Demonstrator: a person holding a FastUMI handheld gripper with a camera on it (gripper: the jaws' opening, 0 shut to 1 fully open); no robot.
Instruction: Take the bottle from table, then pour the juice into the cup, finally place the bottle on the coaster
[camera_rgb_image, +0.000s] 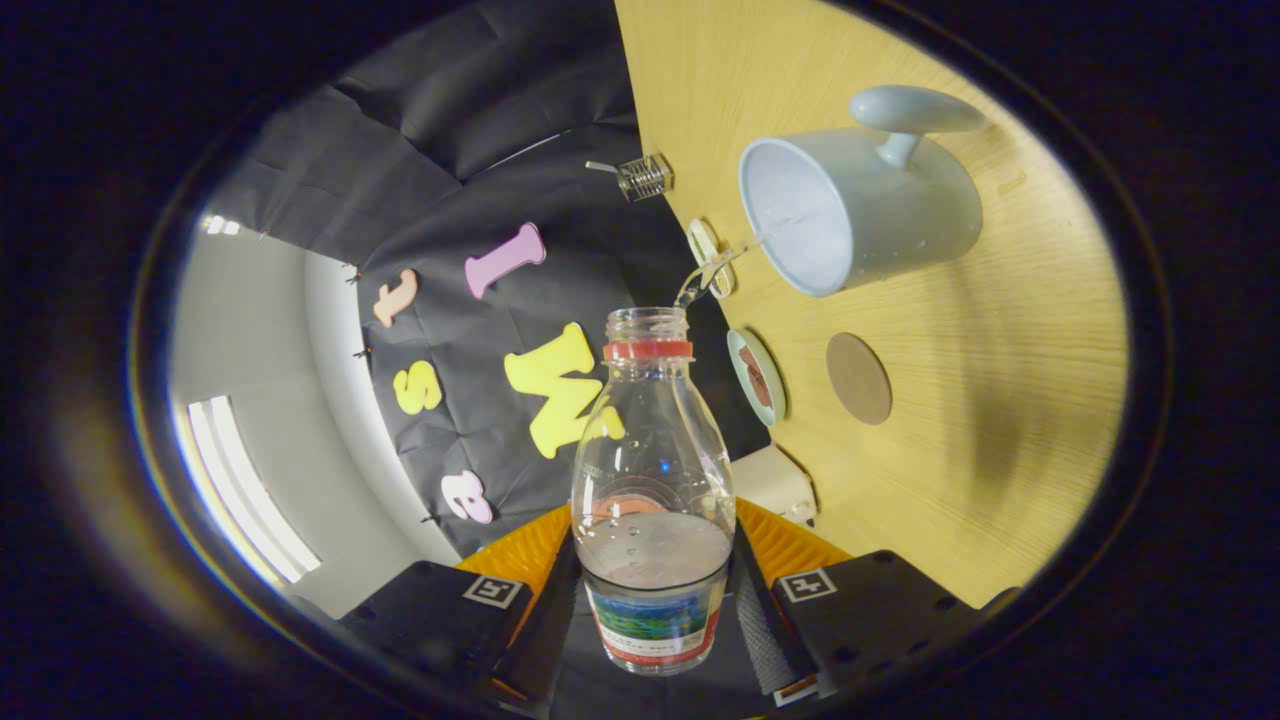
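A clear plastic bottle (650, 470) with a red neck ring and no cap sits between my fingers, and my gripper (655, 600) is shut on its labelled lower part. The view is rolled, so the wooden table (1000, 420) stands like a wall beyond the bottle. A thin stream of liquid (720, 265) runs from the bottle's mouth into the light blue cup (860, 215), whose handle points away from the bottle. Some liquid stays in the bottle's base. A round brown coaster (858, 378) lies on the table between the cup and my fingers.
A small dish (757, 377) with something brown in it sits at the table's edge beside the coaster. A small round object (706, 250) and a clear wire holder (645, 176) stand farther along that edge. A white box (775, 482) lies close to my fingers.
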